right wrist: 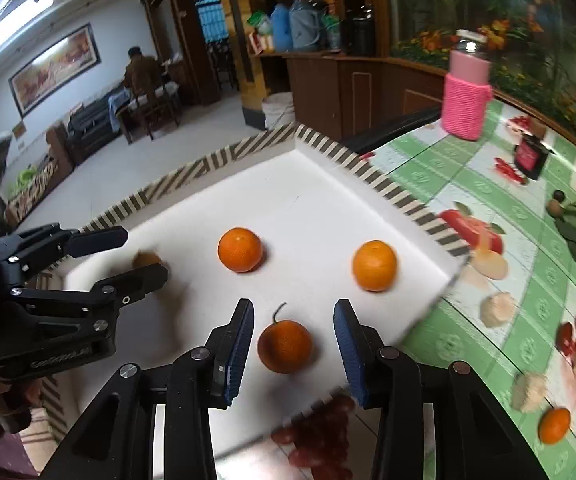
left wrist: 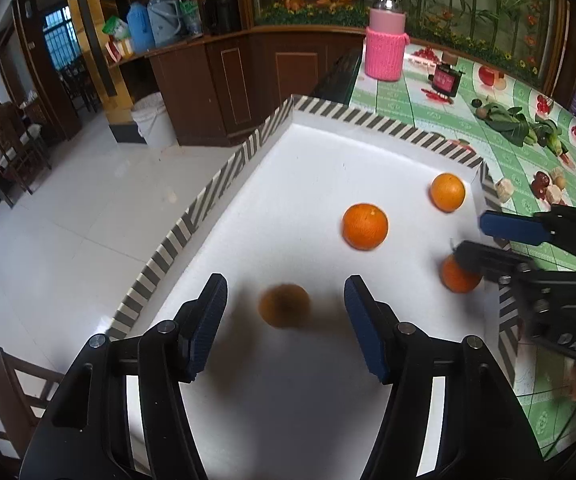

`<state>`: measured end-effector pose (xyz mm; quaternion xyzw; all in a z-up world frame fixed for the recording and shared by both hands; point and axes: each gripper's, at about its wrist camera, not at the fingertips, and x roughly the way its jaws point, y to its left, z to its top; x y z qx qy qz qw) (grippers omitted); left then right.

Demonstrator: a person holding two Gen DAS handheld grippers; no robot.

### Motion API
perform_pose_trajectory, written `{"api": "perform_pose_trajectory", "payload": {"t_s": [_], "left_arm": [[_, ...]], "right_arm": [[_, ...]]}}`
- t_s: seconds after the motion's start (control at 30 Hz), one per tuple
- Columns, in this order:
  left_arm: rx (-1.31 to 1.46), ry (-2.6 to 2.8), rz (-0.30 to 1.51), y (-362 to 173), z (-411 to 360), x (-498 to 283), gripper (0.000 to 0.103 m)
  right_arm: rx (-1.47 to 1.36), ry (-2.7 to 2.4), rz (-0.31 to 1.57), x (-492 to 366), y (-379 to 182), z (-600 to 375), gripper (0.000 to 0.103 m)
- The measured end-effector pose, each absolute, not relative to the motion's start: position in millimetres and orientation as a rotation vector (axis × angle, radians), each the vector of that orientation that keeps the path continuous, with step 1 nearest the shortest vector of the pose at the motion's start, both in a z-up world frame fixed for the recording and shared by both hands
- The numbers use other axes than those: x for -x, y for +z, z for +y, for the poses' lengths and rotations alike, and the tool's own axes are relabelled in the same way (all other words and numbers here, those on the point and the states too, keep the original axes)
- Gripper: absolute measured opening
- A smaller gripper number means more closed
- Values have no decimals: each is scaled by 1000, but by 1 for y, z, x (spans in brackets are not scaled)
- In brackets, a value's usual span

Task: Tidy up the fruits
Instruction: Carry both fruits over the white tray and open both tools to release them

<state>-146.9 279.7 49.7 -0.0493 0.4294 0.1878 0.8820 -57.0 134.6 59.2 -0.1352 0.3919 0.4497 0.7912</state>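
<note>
Right wrist view: right claw (right wrist: 294, 350) and left claw (left wrist: 285, 320) both gape around loose oranges (right wrist: 284, 346); these could roll across the tray (right wrist: 320, 184).

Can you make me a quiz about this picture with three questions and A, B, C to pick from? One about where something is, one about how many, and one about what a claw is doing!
1. Where does the pink bottle stand?
A. in the tray
B. on the floor
C. on the green tablecloth

2. How many oranges lie in the white tray?
A. two
B. four
C. six

3. What is the right claw doing?
A. standing open around the orange with a stem
B. squeezing the bottle
C. shut tight on nothing

Answers:
1 C: the bottle stands on the cloth, beyond the tray's far corner.
2 B: four sit inside the striped rim, and a fifth lies outside on the cloth.
3 A: white tray shows on both sides of the fruit, so the pads do not touch it.
</note>
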Motion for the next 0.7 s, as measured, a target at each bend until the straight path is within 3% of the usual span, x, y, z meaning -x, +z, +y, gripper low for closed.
{"api": "perform_pose_trajectory", "payload": {"t_s": [0.33,0.7], "left_arm": [[85,428,690,85,236,156,61],[67,298,661,90,164,128,61]], "right_arm": [[198,889,745,74,91,73,40],[135,716,720,73,94,-10,40]]}}
